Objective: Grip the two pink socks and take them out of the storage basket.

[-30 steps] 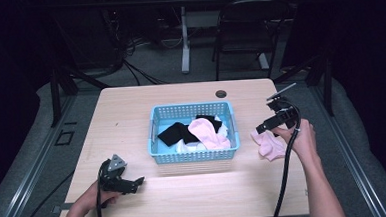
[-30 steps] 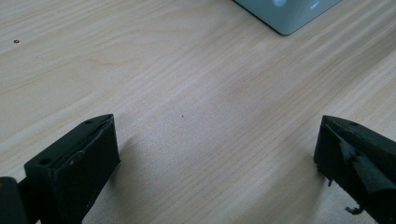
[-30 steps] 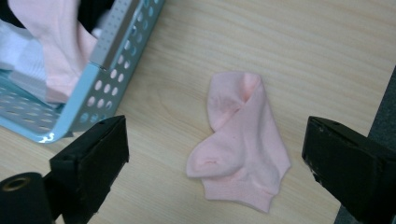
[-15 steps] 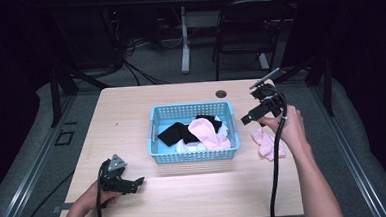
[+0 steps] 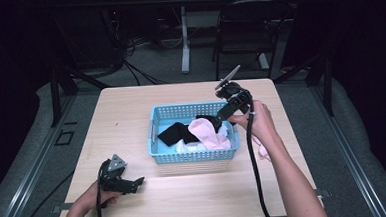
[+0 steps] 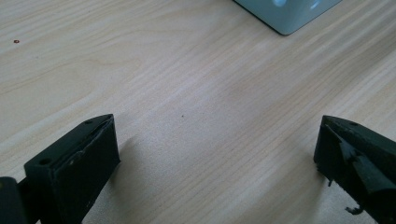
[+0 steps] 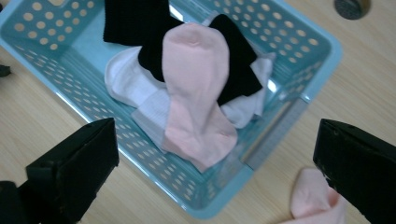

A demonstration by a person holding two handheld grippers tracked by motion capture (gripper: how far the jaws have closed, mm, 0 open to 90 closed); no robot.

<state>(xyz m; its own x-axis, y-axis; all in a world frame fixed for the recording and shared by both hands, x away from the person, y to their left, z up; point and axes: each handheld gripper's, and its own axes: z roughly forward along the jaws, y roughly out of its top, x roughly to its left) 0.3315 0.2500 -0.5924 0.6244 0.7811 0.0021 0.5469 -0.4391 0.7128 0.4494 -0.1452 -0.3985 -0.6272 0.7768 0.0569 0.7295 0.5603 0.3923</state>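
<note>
A light blue plastic basket (image 5: 155, 140) stands mid-table with a pink sock (image 5: 207, 133), black socks (image 5: 175, 133) and white socks inside. My right gripper (image 5: 224, 112) hovers over the basket's right rear corner. Its jaws have just opened to full width and stand open with nothing between them. Looking down from the right gripper (image 7: 215, 140), the pink sock (image 7: 196, 93) lies over black socks (image 7: 135, 23) and white socks (image 7: 123, 79). A second pink sock (image 7: 310, 200) lies on the table beside the basket (image 7: 322, 46). My left gripper (image 5: 135, 184) rests open at the front left.
The wooden table (image 5: 121, 122) is bare around the left gripper (image 6: 217, 144), with a corner of the basket (image 6: 289, 14) just ahead. A small dark round object (image 7: 351, 7) sits behind the basket. Chairs, table legs and cables fill the dark floor beyond.
My right gripper has moved left and upward from over the pink sock on the table to above the basket's right rear corner. The left gripper has stayed put.
</note>
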